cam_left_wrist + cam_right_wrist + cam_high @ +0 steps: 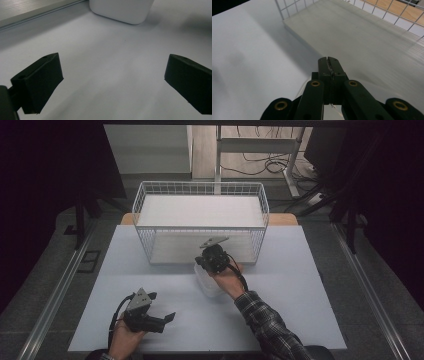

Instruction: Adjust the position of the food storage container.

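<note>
White plastic container rim pinched in right gripper jaws; left gripper jaws wide.

Dim, soft light falls from above onto the pale table; everything beyond the table sinks into near black. In the left gripper view the near jaws are blurred; the table shows soft grey shadows, no glare.

In the high view the right gripper and the hand behind it cover much of the pale container, so its shape cannot be told. In the left gripper view, that container is cut off by the top edge. In the right gripper view a thin translucent rim, perhaps the container's edge, is pinched between the closed jaws, mostly hidden behind them.
</note>
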`<state>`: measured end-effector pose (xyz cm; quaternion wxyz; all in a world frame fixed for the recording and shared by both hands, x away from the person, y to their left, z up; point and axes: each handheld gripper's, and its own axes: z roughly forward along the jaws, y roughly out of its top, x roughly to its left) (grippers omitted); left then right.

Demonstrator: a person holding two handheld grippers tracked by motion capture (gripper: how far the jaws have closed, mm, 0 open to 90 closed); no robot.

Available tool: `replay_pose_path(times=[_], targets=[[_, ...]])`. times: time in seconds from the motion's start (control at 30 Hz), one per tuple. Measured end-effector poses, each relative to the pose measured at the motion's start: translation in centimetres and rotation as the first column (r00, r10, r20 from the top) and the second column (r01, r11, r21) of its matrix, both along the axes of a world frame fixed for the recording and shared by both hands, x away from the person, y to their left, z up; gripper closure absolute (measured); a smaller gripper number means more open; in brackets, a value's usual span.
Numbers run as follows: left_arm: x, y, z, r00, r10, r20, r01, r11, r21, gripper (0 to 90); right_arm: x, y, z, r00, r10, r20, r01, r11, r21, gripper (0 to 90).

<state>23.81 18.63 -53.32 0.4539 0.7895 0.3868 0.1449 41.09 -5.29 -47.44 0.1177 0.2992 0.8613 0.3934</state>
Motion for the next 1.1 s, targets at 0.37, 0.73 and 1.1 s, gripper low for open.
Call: replay_pose_path(times=[0.37, 0.73, 1.1], targets=[[0.0, 0.0, 0.0, 1.0, -0.005, -0.003, 0.005, 1.0, -0.002, 1.3, 1.7, 1.5, -0.2, 0.9992, -0.008, -0.038, 0.005, 0.9977, -0.067, 89.2], [0.1, 0.0, 0.1, 0.9994, 0.004, -0.035, -0.005, 0.9994, -0.033, 1.5, -2.7, 0.6, 0.1, 0.9899, 0.126, -0.064, -0.133, 0.9851, -0.109, 89.2], [3.1, -0.5, 1.8, 0.9998, 0.017, -0.014, -0.019, 0.996, -0.088, 37.6, -6.9, -9.8, 2.4, 0.9976, 0.004, 0.068, -0.006, 0.9996, 0.027, 88.8]])
